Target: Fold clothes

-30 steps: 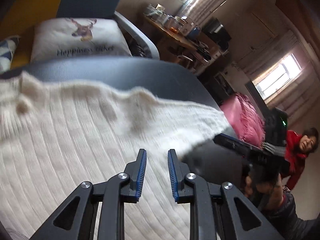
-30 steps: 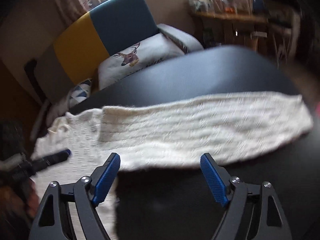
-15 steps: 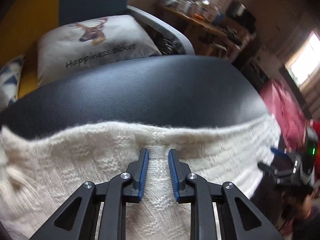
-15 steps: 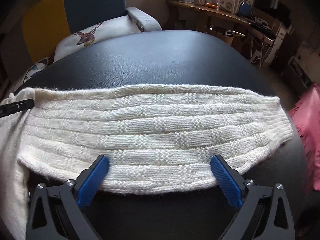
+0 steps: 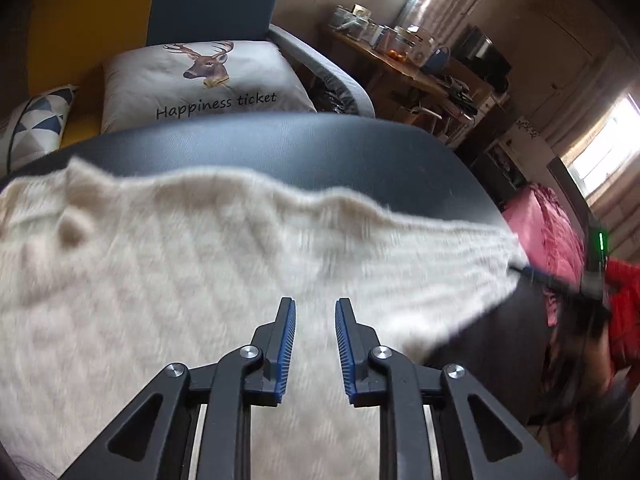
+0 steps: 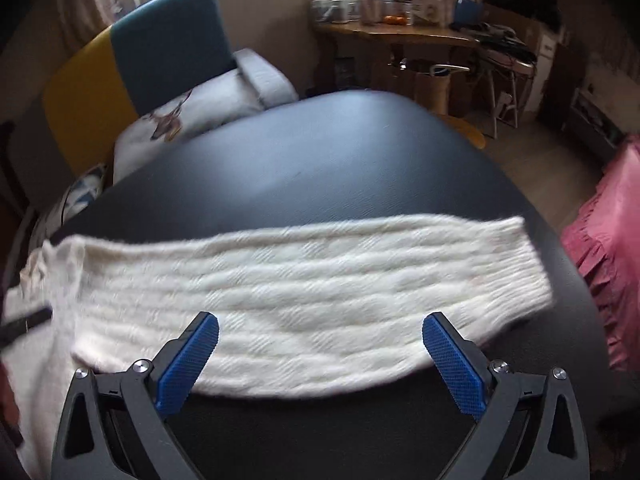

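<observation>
A cream knitted sweater point(image 5: 180, 248) lies on the black table point(image 5: 320, 148), blurred by motion. My left gripper point(image 5: 315, 302) hovers over the sweater's body, its jaws a narrow gap apart with only fabric showing below them. One sleeve point(image 6: 320, 272) stretches sideways across the table point(image 6: 340, 160). My right gripper point(image 6: 322, 318) stands wide open at the sleeve's near edge, nothing between its fingers. In the left wrist view the right gripper point(image 5: 560, 284) reaches the sleeve's cuff end. A dark tip of the left gripper point(image 6: 24, 322) shows at the sweater's left side.
Behind the table stands a yellow and blue sofa point(image 6: 168, 40) with a deer pillow point(image 5: 208, 80). A wooden side table point(image 6: 400, 34) holds jars. Pink cloth point(image 6: 612, 280) lies to the right. A person in red point(image 5: 624, 320) is at the right edge.
The left gripper has drawn back from the sweater's far edge, so more fabric lies ahead of it. The right view has shifted a little and the sweater is now blurred. Jaw gaps are unchanged.
</observation>
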Demonstrator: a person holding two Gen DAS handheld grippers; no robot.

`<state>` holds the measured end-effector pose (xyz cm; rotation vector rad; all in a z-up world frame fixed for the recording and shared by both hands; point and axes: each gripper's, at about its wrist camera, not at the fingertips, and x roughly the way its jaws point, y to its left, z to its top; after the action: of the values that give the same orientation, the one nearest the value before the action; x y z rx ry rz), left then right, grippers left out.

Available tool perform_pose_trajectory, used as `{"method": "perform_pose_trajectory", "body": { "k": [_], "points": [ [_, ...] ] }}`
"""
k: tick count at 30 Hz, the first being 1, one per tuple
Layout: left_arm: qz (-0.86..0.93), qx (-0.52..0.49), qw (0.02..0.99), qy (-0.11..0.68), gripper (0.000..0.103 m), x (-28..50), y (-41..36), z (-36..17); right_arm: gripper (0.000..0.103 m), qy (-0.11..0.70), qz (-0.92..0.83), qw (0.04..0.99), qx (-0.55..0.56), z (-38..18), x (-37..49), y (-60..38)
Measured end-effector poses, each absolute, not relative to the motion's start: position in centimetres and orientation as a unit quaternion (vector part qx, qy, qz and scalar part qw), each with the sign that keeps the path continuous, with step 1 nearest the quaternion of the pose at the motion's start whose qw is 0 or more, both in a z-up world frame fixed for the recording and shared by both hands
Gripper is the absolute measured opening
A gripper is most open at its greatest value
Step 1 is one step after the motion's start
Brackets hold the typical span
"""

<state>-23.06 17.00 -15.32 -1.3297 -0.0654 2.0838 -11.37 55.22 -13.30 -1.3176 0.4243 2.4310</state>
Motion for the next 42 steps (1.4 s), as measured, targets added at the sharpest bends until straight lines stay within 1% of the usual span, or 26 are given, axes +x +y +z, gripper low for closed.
{"method": "perform_pose_trajectory", "body": {
  "k": [2, 5, 9, 12, 18, 21, 24, 25, 30, 33, 37, 42],
  "points": [
    [0.793, -0.517, 0.323, -0.015, 0.020, -22.1, 16.5, -16.1, 0.103, 0.145, 0.836, 0.206, -0.487, -14.0, -11.4, 57.6],
    [0.791, -0.522, 0.320, -0.008, 0.020, -21.2, 15.9, -17.2, 0.103, 0.157, 0.791, 0.243, -0.539, -16.8, -10.1, 60.2],
    [0.791, -0.525, 0.314, -0.015, 0.020, -21.3, 16.0, -17.5, 0.103, 0.149, 0.809, 0.251, -0.510, -17.0, -8.6, 59.9],
    [0.792, -0.530, 0.303, -0.022, 0.020, -21.3, 15.8, -16.9, 0.103, 0.152, 0.804, 0.258, -0.514, -17.0, -8.5, 59.8],
    [0.801, -0.522, 0.292, -0.033, 0.020, -18.8, 13.3, -15.2, 0.103, 0.153, 0.801, 0.263, -0.516, -16.9, -7.9, 59.5],
    [0.806, -0.517, 0.283, -0.061, 0.020, -16.8, 10.5, -14.4, 0.103, 0.152, 0.797, 0.269, -0.519, -16.7, -8.1, 59.0],
    [0.812, -0.510, 0.266, -0.104, 0.020, -14.1, 6.1, -13.5, 0.103, 0.141, 0.804, 0.277, -0.508, -14.9, -8.1, 57.3],
    [0.813, -0.507, 0.259, -0.118, 0.020, -13.2, 4.6, -13.3, 0.103, 0.133, 0.818, 0.265, -0.493, -13.9, -7.9, 55.9],
    [0.812, -0.501, 0.201, -0.221, 0.020, -9.7, -4.7, -14.2, 0.103, 0.163, 0.867, 0.141, -0.450, -11.0, -8.1, 46.8],
    [0.804, -0.490, 0.144, -0.305, 0.020, -7.8, -12.6, -15.4, 0.103, 0.157, 0.873, 0.048, -0.460, -11.1, -9.7, 38.9],
    [0.797, -0.441, 0.046, -0.410, 0.023, -4.7, -25.2, -16.2, 0.103, 0.144, 0.867, -0.077, -0.470, -11.3, -11.9, 28.2],
    [0.784, -0.372, -0.090, -0.488, 0.028, 0.2, -40.1, -16.2, 0.103, 0.124, 0.842, -0.221, -0.476, -11.7, -14.5, 15.3]
  ]
}}
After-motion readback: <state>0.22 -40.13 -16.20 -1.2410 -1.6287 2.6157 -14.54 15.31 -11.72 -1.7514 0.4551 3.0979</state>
